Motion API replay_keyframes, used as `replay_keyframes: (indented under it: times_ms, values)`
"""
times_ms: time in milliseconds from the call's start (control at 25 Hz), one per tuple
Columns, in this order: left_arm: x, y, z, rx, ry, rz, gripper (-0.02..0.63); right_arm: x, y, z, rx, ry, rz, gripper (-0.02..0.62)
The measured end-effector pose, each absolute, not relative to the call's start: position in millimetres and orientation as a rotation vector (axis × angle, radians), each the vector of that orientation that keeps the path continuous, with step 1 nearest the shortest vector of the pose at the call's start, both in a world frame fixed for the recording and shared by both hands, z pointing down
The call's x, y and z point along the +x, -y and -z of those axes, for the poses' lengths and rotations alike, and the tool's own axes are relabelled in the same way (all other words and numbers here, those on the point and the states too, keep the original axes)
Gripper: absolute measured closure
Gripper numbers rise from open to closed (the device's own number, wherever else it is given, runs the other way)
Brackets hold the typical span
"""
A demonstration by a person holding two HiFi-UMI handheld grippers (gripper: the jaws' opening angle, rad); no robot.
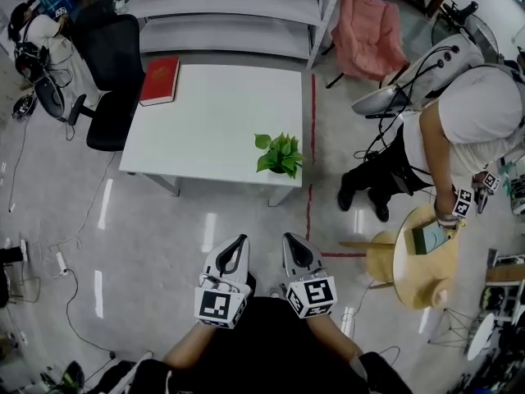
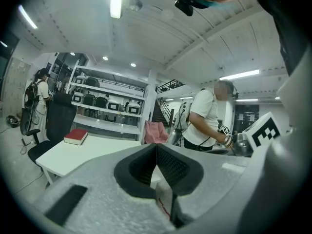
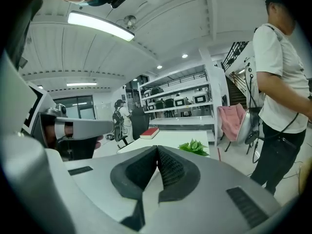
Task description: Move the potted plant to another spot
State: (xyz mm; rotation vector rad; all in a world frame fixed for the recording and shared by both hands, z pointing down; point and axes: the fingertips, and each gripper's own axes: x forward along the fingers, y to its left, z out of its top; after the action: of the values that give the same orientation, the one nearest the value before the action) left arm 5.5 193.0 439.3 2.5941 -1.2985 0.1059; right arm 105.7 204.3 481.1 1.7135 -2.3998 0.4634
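A small green potted plant stands on the white table near its front right corner; it also shows as green leaves past my right jaws. Both grippers are held close to my body, well short of the table. My left gripper and right gripper sit side by side above the floor, each with its jaws pressed together and nothing between them. The left gripper view shows the table's left part, with the plant hidden behind the jaws.
A red book lies at the table's far left corner. A black office chair stands left of the table, grey shelving behind it. A person bends over a round wooden table at the right, near a pink chair.
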Motion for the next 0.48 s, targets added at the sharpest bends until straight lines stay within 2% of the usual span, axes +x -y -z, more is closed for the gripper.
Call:
replay_keyframes:
  times_ms: [480]
  values:
    - [-26.0, -126.0, -438.1, 2.623, 1.189, -0.108, 0.589, 84.6, -140.2, -487.5, 1.794, 2.289, -0.453, 0.583]
